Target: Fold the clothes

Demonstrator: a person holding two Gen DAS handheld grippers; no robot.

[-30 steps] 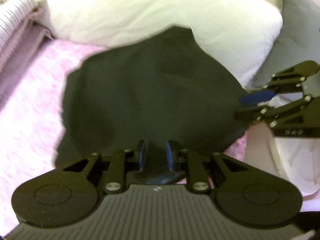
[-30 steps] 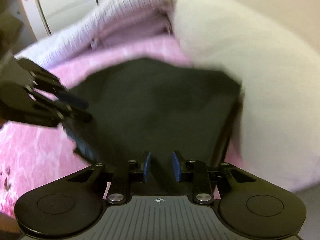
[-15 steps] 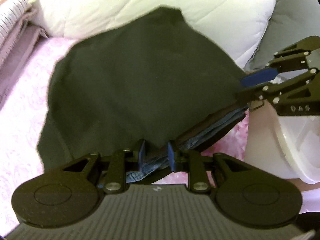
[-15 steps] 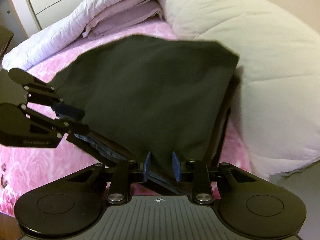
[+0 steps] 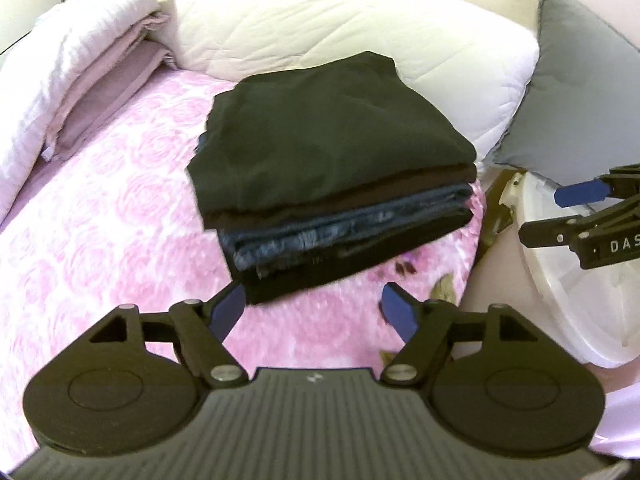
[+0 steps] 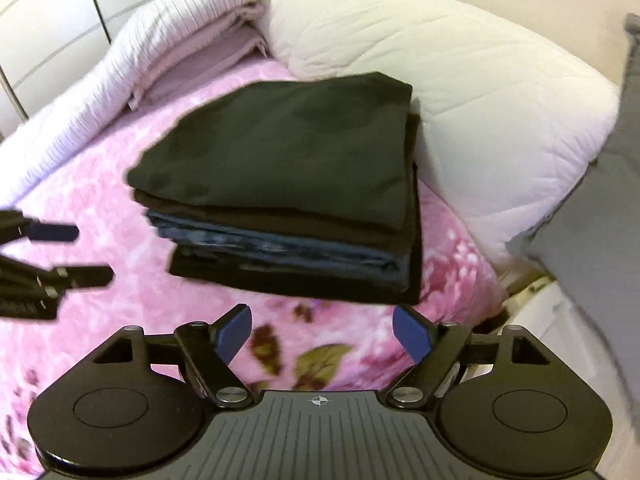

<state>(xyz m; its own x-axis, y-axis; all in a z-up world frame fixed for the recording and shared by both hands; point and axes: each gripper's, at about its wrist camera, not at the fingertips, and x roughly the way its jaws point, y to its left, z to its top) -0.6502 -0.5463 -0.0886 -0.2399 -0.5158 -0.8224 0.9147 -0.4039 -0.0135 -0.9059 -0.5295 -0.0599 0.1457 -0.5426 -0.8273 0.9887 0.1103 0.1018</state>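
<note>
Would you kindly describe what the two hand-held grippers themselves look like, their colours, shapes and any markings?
Both look alike. The left hand-held gripper and right hand-held gripper are matte black, with a ribbed grey body, two round discs, silver bolts on angled linkage arms, and blue pads on the fingers. White letters "DAS" mark the right one's side. No cables or sleeves show.

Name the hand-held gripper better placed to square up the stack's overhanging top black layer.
Left, probably. The left hand-held gripper faces the stack's corner where the top black garment overhangs. The right hand-held gripper faces the neater front. Both jaws are opening, empty.
</note>
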